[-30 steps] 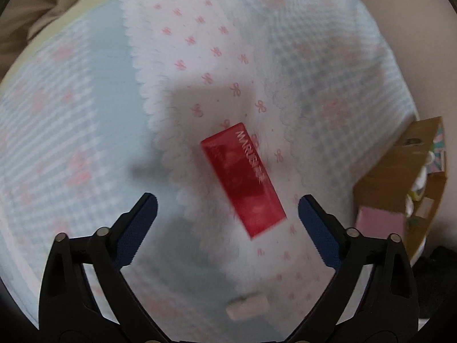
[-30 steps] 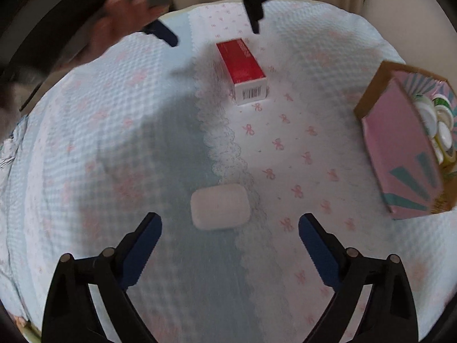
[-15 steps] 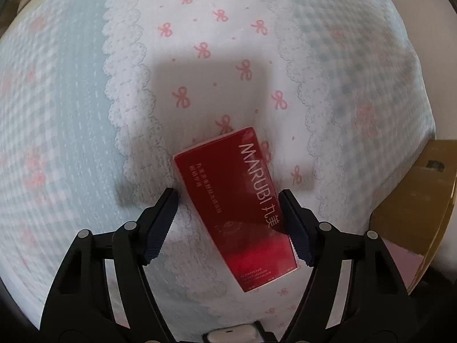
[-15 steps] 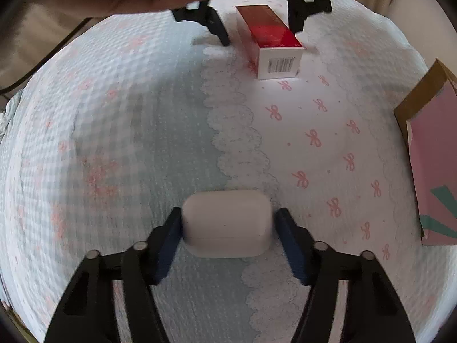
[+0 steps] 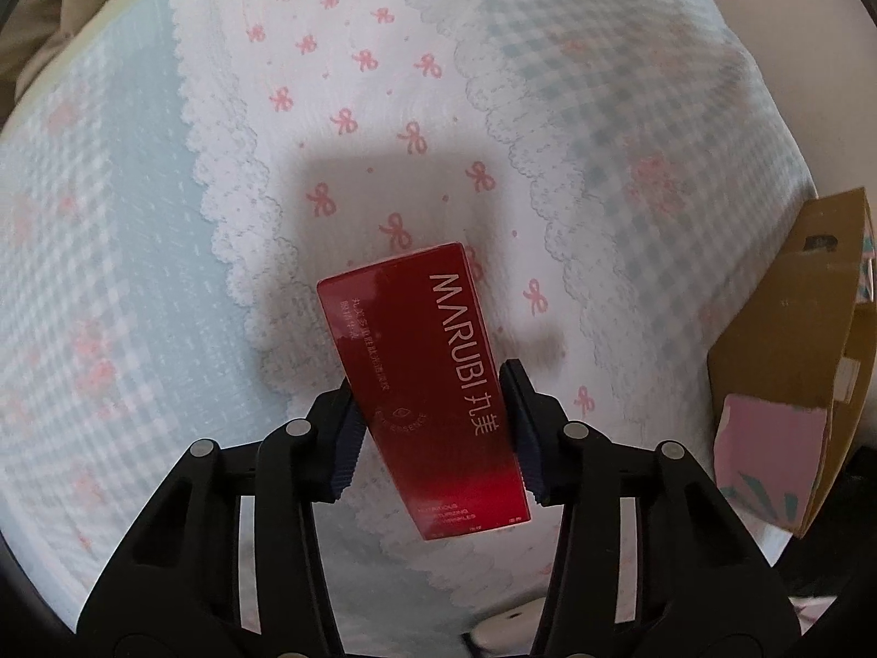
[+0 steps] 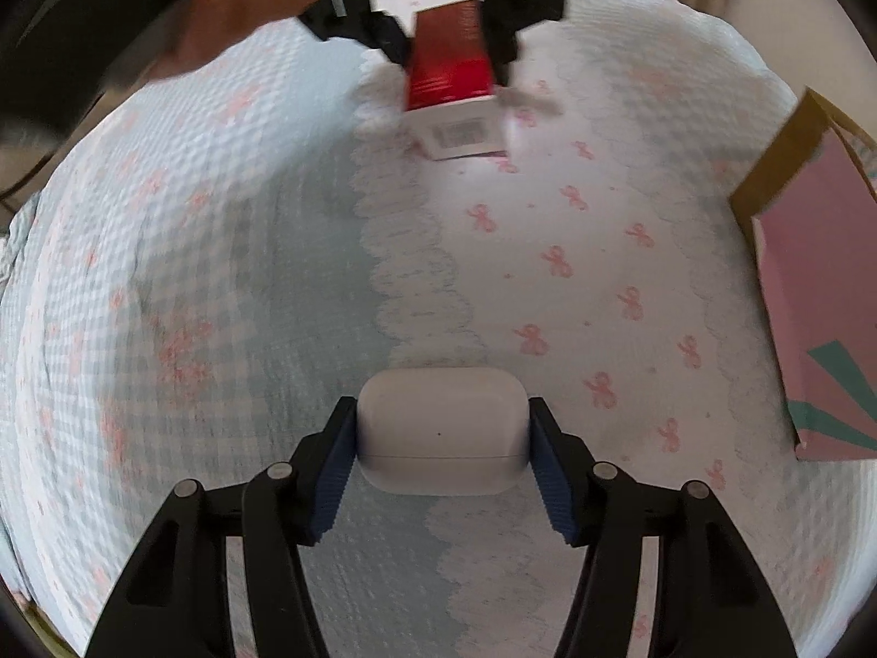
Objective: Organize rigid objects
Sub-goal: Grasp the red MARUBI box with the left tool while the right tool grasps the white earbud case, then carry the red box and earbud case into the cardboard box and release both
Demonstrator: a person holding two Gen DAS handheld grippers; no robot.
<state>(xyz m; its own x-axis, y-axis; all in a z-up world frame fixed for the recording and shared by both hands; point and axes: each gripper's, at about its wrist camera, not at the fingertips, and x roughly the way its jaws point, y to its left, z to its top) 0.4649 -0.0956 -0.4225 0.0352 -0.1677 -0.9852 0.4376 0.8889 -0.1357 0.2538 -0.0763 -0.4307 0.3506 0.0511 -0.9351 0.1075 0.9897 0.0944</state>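
Left hand-held gripper (image 5: 433, 430) pinching the red carton (image 5: 425, 384), blue pads (image 5: 344, 441) pressed flat against both long sides after just closing in on it. Carton marked MARUBI in pale lettering, angled across the view, upper end tipped toward the left, lower end poking out below the pads. Seen from the right wrist camera: same red carton (image 6: 452, 82) at the top of the picture, white barcode end facing the lens, black frame of the left hand-held gripper (image 6: 455, 63) straddling it, a blurred hand (image 6: 241, 16) just beside on the left. Whether the carton's underside touches the cloth — cannot tell.

Right hand-held gripper (image 6: 443, 441) clamped on the white earbud case (image 6: 443, 430), jaws just drawn in from wide, pads snug on its two short ends. Case lying flat, lid seam running crosswise, tiny dark dot on the front, sitting on the scalloped lace edge where blue gingham meets the white strip.

Beneath everything: a tablecloth (image 6: 181, 285) in pale blue check with pink bows, a white bow-printed band down the middle. Off to the right edge, a cardboard box (image 5: 789, 362) with a pink and teal patterned panel, well apart from both items; same cardboard box (image 6: 816, 274) visible in the right wrist view. Sliver of the white earbud case (image 5: 507, 628) just peeking in at the bottom of the left wrist view.
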